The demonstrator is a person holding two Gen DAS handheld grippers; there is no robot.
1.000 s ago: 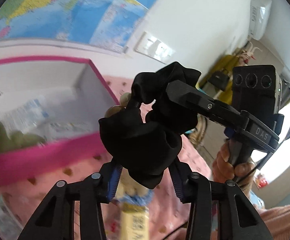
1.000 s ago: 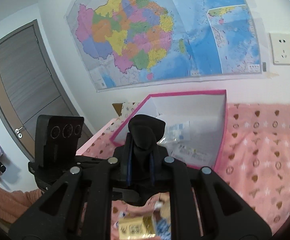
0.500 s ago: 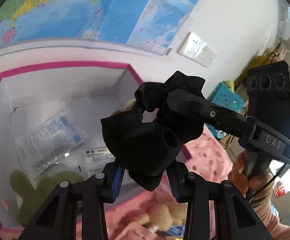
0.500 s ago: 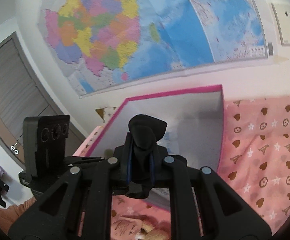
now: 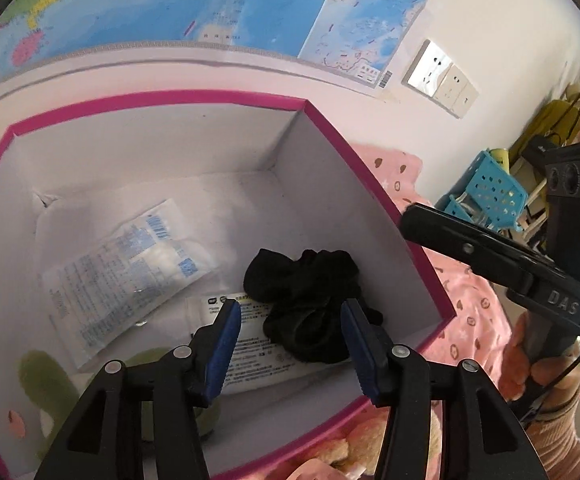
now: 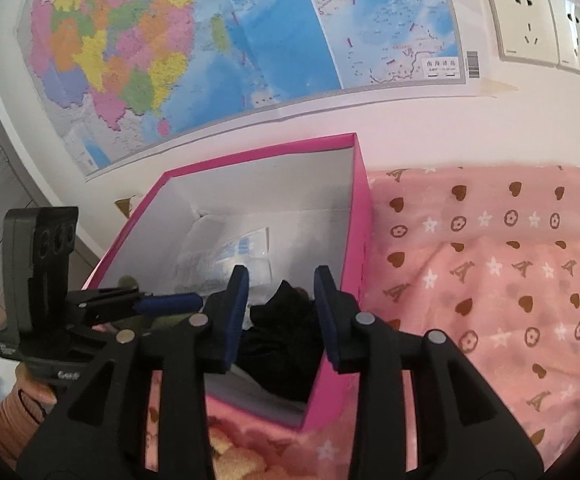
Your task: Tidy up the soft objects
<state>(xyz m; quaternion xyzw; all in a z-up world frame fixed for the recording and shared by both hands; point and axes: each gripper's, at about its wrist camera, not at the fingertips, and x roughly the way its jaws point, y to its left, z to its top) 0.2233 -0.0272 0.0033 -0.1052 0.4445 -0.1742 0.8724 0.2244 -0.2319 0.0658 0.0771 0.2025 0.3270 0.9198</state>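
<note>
A black fabric scrunchie point(image 5: 306, 300) lies loose on the floor of the pink-rimmed white box point(image 5: 210, 98), near its right wall. My left gripper point(image 5: 290, 344) is open and empty just above it. My right gripper point(image 6: 282, 312) is open and empty over the box's near right corner, with the scrunchie point(image 6: 282, 344) below it. The box point(image 6: 360, 216) also holds clear plastic packets point(image 5: 130, 264) and a green plush point(image 5: 46, 380) at the lower left.
The box stands on a pink patterned blanket point(image 6: 490, 280). A tan plush toy point(image 5: 342, 452) lies in front of the box. A map and wall sockets point(image 6: 526, 36) are on the wall behind. Blue baskets point(image 5: 490, 196) stand at the far right.
Both grippers held the scrunchie above the box; both have opened and the scrunchie has dropped into the box. Both cameras have moved closer over the box.
</note>
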